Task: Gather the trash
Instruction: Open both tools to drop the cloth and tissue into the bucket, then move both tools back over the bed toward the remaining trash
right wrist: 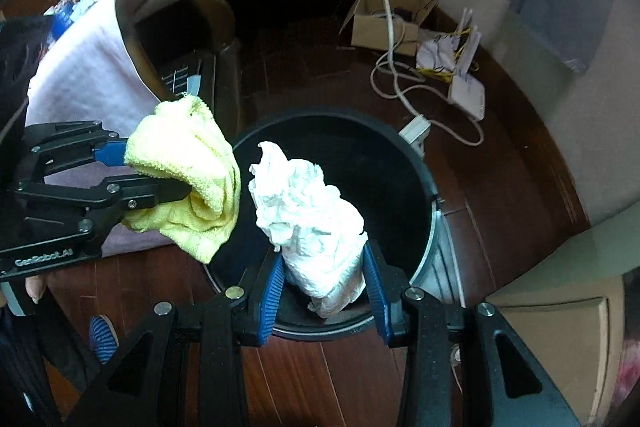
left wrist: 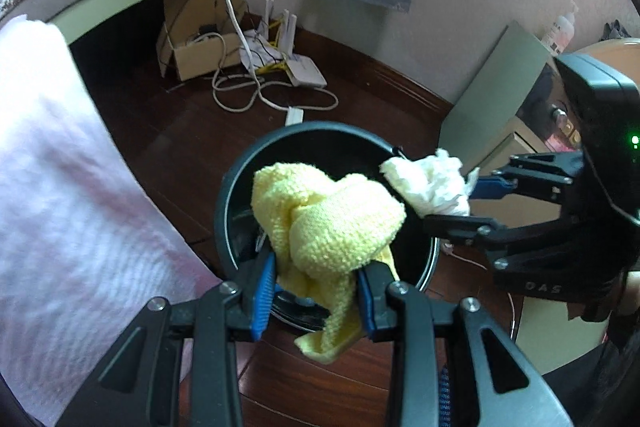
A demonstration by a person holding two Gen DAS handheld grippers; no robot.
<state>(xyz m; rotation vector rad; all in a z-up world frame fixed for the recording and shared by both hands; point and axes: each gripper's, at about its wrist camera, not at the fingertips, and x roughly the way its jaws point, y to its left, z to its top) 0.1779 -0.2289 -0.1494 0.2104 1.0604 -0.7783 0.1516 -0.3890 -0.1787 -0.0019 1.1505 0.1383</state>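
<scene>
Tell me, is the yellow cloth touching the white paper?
Cannot tell. In the left wrist view the yellow cloth overlaps the white paper; the right wrist view shows dark bin between them.

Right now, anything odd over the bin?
One thing: the left claw holds a yellow cloth over the black bin. It looks like a cleaning rag, not trash, unlike the crumpled white paper in the right claw. Nothing spilled or damaged.
</scene>
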